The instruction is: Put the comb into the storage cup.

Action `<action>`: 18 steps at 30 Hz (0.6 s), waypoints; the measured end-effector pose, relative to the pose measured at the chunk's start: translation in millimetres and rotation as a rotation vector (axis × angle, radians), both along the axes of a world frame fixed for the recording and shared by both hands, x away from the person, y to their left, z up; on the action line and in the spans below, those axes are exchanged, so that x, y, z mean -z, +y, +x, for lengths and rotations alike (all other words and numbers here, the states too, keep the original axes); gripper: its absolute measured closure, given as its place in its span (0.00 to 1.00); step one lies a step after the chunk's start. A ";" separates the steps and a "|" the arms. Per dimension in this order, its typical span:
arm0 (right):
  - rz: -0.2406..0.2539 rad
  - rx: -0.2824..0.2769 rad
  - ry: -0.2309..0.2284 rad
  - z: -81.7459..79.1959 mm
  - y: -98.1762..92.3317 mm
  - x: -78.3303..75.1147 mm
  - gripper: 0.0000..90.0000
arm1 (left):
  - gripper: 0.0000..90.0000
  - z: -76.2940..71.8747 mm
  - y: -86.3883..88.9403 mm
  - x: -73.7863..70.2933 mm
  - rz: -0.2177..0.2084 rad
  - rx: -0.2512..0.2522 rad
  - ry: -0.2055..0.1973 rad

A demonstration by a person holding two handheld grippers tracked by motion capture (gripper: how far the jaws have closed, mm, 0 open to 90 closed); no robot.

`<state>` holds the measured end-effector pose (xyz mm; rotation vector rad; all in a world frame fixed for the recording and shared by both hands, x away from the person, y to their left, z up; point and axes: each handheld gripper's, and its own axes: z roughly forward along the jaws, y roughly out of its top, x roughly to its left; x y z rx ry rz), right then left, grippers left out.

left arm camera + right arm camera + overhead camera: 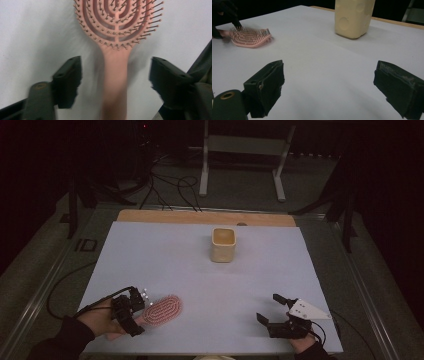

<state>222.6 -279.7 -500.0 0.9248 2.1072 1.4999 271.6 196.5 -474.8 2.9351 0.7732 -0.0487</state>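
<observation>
The pink brush (pixel 117 37) lies bristles up at the near left of the table (pixel 200 270); the left gripper (pixel 115 77) straddles its handle, jaws apart, not pressing; the right gripper (pixel 329 85) rests near right, released, well apart from the cup (pixel 223 244).

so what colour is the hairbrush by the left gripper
Pink, handle and bristles alike: the hairbrush shows best in the left gripper view.

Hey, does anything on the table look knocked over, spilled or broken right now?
Nothing stands out. The pink hairbrush lies flat, bristles up, its handle between the left gripper's open jaws. The cream cup stands upright at the far side, nothing spilled around it.
</observation>
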 end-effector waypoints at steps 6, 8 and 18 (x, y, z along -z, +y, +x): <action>0.002 0.001 0.001 -0.2 0.2 -0.2 0.10 | 0.46 0.9 -1.1 0.5 0.007 -0.004 -0.015; 0.002 0.002 0.002 0.1 -0.1 -0.2 0.10 | 0.50 1.1 -1.3 0.4 0.001 -0.004 -0.011; 0.005 0.002 0.000 -0.1 -0.2 -0.3 0.10 | 0.64 0.8 -5.7 2.8 0.001 0.014 -0.016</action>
